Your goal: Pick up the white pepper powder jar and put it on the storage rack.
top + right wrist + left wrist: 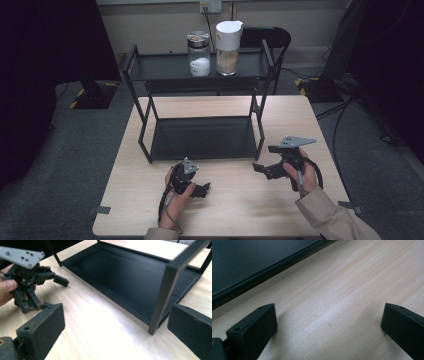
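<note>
Where the wooden table bears a black two-tier rack, two jars stand on its top shelf; left gripper and right gripper hover before it, jaws apart, empty.

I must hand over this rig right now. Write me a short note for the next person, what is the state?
Left gripper: open, holding nothing, low over the light wooden table.
Right gripper: open, holding nothing, near the front right leg of the black metal two-level shelf.
Glass jar with white powder and white-lidded jar with brown grains: upright on the top level.
Done: nothing grasped. Left: everything, apparently.
</note>
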{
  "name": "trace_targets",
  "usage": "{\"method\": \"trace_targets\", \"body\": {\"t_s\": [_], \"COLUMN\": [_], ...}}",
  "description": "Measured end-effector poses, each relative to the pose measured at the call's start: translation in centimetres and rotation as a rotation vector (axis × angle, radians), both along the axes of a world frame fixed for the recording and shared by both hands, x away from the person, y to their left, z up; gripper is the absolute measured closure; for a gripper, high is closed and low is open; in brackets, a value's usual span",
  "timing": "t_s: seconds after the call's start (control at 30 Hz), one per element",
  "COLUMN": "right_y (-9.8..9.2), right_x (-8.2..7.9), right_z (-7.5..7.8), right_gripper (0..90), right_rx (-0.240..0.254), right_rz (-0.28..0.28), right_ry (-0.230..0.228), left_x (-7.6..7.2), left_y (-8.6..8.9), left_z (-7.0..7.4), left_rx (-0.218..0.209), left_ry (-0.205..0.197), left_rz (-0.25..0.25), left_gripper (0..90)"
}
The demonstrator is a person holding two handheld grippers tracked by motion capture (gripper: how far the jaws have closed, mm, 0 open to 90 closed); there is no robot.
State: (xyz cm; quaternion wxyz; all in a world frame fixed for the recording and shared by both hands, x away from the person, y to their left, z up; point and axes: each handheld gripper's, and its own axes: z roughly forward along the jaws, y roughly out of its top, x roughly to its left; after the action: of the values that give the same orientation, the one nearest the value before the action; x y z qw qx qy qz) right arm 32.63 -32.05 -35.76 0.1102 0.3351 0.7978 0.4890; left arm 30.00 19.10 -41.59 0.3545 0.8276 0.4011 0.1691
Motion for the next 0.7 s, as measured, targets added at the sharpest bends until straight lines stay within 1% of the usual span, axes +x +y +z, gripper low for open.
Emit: {"method": "trace_targets", "body": {"t_s": [0.37, 0.6, 0.7], "right_y": [-2.0, -2.9, -3.1], "right_x": [-0.6, -0.9, -1.0], "right_z": [-2.6, -4.1, -4.6], "right_gripper": [0.6, 0.7, 0.6], "right_rx": [0.003, 0.007, 0.000], "right_rz": [-0.048, -0.065, -0.071], "right_ry": [0.036, 0.055, 0.060], "left_x": [0.0, 0.0, 0.0], "left_y": [0.0, 0.0, 0.0], "left_z": [0.0, 0.0, 0.0], "left_rx": [0.000, 0.000, 0.000], "left_ry": [0.000, 0.000, 0.000], "left_rz": [0.000, 0.000, 0.000], "left_gripper": [0.0, 0.0, 0.0]}}
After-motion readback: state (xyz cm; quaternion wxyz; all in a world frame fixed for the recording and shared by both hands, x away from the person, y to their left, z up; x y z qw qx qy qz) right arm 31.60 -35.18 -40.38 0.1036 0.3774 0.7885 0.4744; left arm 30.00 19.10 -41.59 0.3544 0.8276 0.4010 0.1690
